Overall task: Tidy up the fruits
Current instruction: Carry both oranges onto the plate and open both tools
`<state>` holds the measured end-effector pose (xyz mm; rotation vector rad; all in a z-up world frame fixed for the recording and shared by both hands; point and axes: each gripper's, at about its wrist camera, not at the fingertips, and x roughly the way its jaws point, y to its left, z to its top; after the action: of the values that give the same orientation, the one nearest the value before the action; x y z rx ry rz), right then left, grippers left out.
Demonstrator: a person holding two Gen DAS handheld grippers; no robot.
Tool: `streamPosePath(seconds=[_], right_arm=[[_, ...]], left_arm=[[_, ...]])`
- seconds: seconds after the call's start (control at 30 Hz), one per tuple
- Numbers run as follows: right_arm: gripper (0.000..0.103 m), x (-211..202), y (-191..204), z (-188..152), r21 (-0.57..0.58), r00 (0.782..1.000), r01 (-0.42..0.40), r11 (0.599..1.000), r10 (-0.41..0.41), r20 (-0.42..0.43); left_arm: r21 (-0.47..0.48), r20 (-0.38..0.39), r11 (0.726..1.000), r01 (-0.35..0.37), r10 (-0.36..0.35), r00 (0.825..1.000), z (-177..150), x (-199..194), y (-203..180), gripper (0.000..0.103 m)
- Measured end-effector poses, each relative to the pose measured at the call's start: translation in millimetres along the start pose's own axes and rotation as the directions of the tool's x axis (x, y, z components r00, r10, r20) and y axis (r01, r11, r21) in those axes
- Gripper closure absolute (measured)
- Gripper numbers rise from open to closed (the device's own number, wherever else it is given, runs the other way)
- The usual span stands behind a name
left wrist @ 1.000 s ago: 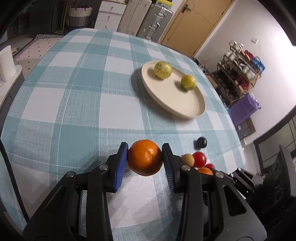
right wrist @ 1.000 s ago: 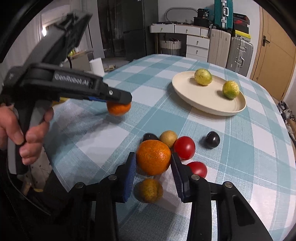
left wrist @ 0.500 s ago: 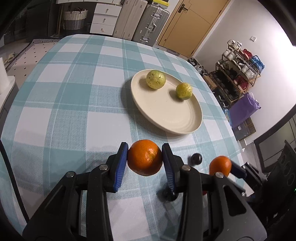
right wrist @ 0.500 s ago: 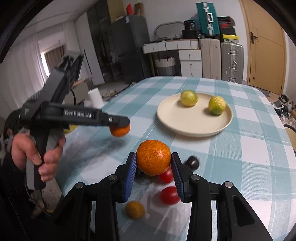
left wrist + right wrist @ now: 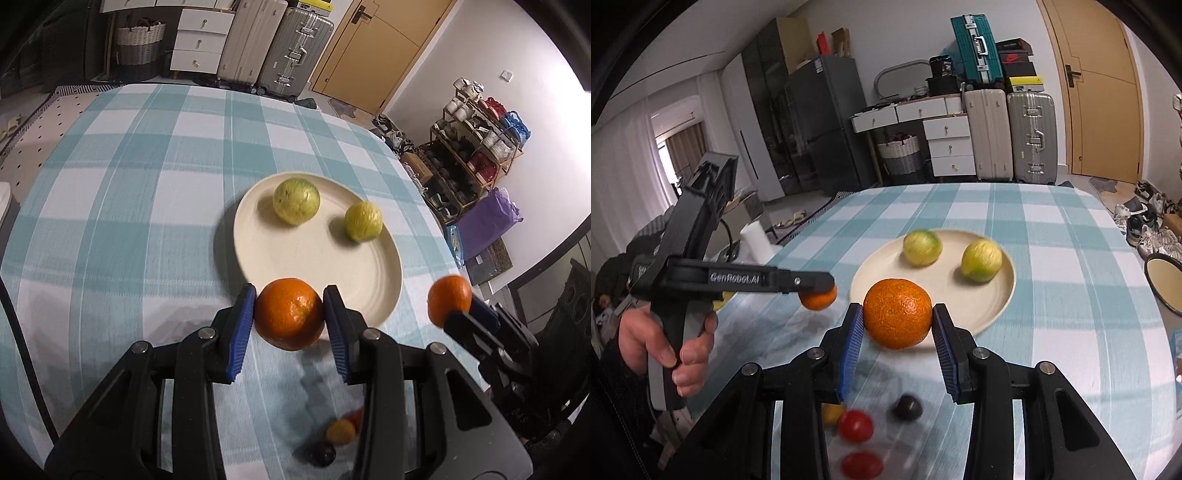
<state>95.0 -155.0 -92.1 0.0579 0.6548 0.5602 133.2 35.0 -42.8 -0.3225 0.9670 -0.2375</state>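
"GenRobot.AI" reads along your left gripper [image 5: 816, 291], clamped on one orange [image 5: 290, 314]; your right gripper [image 5: 897, 328] clamps another orange [image 5: 897, 318]. Both hang at the plate's [image 5: 384, 291] near rim.

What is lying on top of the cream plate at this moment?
Two yellow-green fruits lie on the plate. Each gripper's orange covers part of the plate's near rim, so that part cannot be checked.

Blurred small fruits [image 5: 855, 425] beneath right fingers [image 5: 850, 349]
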Motion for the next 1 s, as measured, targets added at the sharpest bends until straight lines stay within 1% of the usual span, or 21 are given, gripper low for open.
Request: streamPosePath(seconds=[0.17,0.37,0.47,0.6,0.73,0.83,0.9,1.0], right_arm=[[0.064,21.9,-14.4,27.2,0.014,1.000,0.011,1.000,-0.011,0.001],[0.064,52.2,-37.1,56.4,0.059,1.000,0.017,0.998,-0.017,-0.004],[0.064,68.4,-48.3,65.5,0.088,1.000,-0.005,0.996,0.007,-0.019],[0.064,91.1,-61.6,72.8,0.120,0.999,0.003,0.993,0.003,-0.054],[0.064,109.2,-64.4,76.0,0.115,0.997,0.016,0.993,-0.007,-0.081],[0.064,118.9,-62.1,77.6,0.097,0.995,0.037,0.995,-0.027,-0.096],[0.064,126.2,-60.8,78.1,0.081,0.992,0.064,0.995,-0.055,-0.111],[0.064,136.6,-62.5,79.9,0.080,0.987,0.088,0.993,-0.077,-0.138]], left_arm=[[-0.004,-0.008,1.000,-0.007,0.007,1.000,22.8,18.7,1.0,0.068],[-0.012,-0.026,1.000,-0.019,0.019,0.999,42.7,43.1,7.5,0.068],[-0.025,-0.037,1.000,-0.006,0.005,0.999,49.6,53.2,11.4,0.068],[-0.015,-0.045,1.000,-0.006,0.006,0.999,56.9,64.5,12.2,0.068],[-0.013,-0.053,1.000,-0.008,0.007,0.999,61.8,75.2,13.5,0.068],[-0.009,-0.064,1.000,-0.004,0.003,0.998,63.5,83.2,13.5,0.068],[-0.010,-0.074,1.000,0.002,-0.003,0.997,64.5,88.2,14.0,0.068],[-0.007,-0.078,1.000,0.004,-0.004,0.997,66.3,93.4,14.2,0.068]])
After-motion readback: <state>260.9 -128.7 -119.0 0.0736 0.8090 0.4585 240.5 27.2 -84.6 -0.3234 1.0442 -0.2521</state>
